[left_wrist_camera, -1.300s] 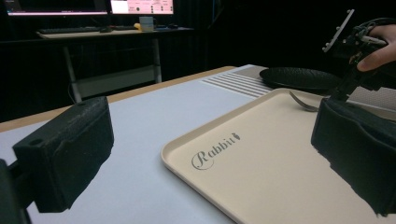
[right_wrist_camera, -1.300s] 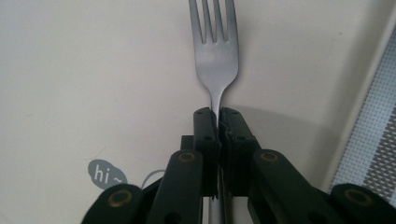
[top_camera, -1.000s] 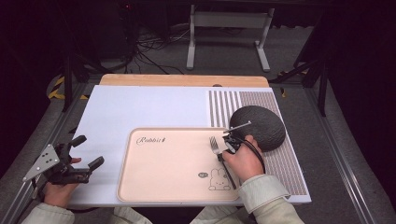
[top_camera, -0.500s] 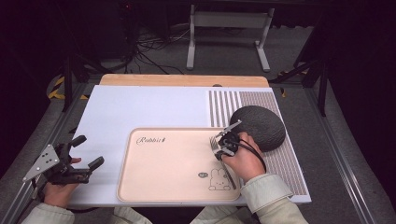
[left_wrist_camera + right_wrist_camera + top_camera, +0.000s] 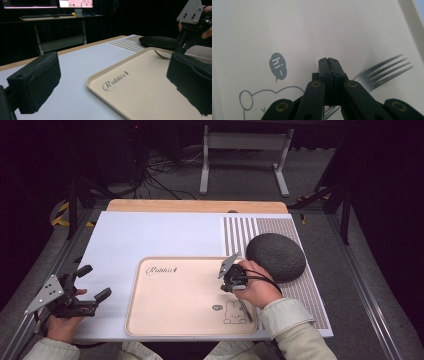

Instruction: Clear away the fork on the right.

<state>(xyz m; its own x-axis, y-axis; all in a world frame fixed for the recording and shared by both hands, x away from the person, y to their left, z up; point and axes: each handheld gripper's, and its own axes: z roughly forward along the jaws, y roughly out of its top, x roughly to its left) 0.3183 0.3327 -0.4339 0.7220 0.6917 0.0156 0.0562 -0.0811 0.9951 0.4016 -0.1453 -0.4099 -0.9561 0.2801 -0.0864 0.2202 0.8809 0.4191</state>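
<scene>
Your right tongs (image 5: 235, 281) came down from the plate (image 5: 276, 256) onto the tray (image 5: 170, 320), clamped on the fork (image 5: 384, 68), tines beside them; left tongs (image 5: 90, 282) idled wide open, empty.

One beige tray (image 5: 175, 320), one fork (image 5: 384, 68), one dark round plate (image 5: 276, 256), one white board (image 5: 150, 235)

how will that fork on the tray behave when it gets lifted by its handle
The fork looks like polished metal, so probably stiff but slippery. The right gripper is shut on its thin handle, so the tines may swing or droop. It lies flat on the tray, unlikely to roll.
</scene>
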